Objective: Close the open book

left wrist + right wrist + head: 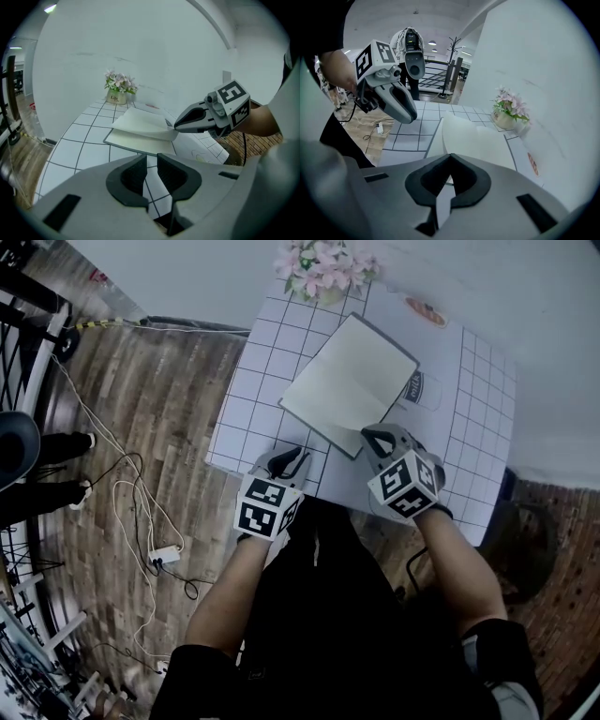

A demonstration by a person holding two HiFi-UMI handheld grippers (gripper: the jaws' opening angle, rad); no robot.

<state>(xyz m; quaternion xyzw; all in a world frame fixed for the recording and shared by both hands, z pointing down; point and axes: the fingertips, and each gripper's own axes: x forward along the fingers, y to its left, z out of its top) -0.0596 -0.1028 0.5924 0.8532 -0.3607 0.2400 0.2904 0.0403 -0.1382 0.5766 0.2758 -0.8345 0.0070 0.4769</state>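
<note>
Right claw pinches the open book's lifted page near the table's front edge; left claw hovers slightly spread.

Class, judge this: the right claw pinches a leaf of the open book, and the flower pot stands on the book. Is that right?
Not quite. The flower pot stands on the table beyond the book, not on it, as the head view shows. The right claw does pinch a leaf.

You stand in an office-like workroom: a power strip lies on wood floor at left, a coat rack and ceiling lights behind.
</note>
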